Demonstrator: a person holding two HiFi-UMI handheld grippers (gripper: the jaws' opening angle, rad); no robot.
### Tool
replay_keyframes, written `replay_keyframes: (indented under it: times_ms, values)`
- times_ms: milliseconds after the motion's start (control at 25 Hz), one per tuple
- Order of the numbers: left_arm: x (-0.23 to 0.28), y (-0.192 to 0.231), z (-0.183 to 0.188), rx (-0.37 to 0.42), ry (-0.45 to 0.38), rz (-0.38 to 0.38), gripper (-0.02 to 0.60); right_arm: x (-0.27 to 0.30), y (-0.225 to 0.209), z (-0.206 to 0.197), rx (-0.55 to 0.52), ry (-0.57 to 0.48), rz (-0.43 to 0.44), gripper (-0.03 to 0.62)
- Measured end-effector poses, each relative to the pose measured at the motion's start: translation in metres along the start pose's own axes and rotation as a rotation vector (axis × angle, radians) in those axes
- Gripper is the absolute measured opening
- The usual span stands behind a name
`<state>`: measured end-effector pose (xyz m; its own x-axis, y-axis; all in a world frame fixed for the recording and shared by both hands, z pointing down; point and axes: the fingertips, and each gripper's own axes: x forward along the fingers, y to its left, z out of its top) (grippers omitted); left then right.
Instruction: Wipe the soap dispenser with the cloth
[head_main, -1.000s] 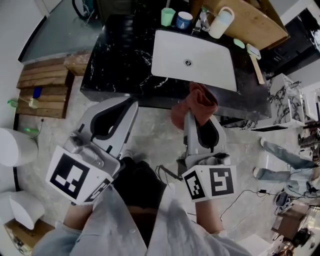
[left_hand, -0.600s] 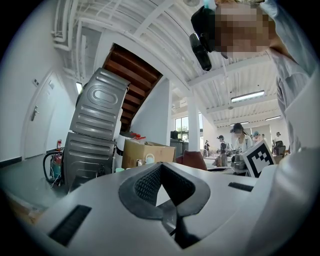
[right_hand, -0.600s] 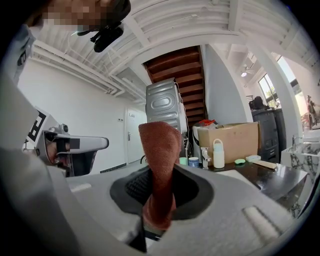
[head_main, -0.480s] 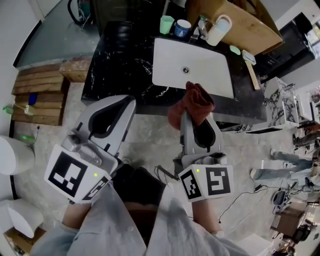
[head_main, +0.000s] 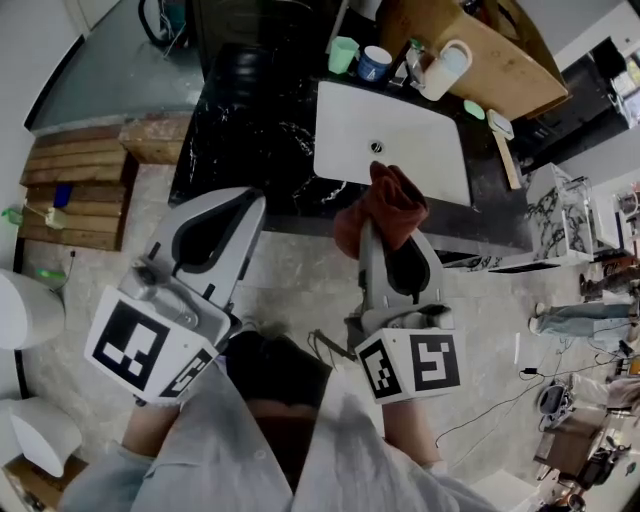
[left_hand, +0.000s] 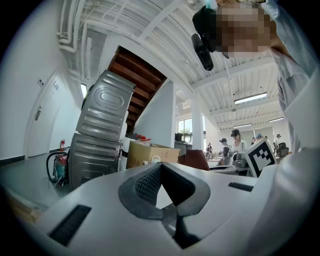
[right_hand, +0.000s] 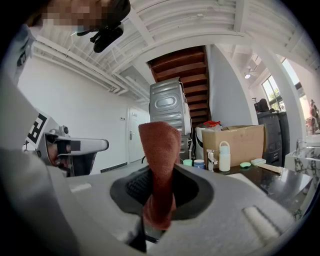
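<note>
The white soap dispenser (head_main: 443, 58) (right_hand: 225, 156) stands upright on the black counter behind the white sink (head_main: 400, 120), next to the faucet (head_main: 412, 52). My right gripper (head_main: 372, 232) (right_hand: 159, 197) is shut on a red-brown cloth (head_main: 388, 208) (right_hand: 160, 155), which bunches up above the jaws. It hovers at the counter's near edge, well short of the dispenser. My left gripper (head_main: 250, 205) (left_hand: 160, 169) is shut with nothing in it, above the floor to the left of the right one.
A green cup (head_main: 343, 52) and a blue cup (head_main: 375, 62) stand left of the faucet. A green soap bar (head_main: 474, 108) and a brush (head_main: 506, 130) lie right of the sink. Wooden pallets (head_main: 75, 190) lie on the floor at left. A cardboard box (right_hand: 235, 142) sits behind the counter.
Both grippers stay in nearly the same place, with the cloth still held. The head view has shifted a little, so the counter sits slightly further right.
</note>
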<state>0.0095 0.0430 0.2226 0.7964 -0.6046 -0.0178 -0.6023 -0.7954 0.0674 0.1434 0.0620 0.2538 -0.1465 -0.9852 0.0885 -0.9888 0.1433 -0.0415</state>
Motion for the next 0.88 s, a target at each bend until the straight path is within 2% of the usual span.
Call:
replay_keyframes:
  times_ms: [880]
  values:
    - [-0.002,0.0003,-0.0024,-0.006,0.0,-0.014,0.003,-0.0034,0.0034,-0.0023,-0.008,0.012,-0.009,0.077]
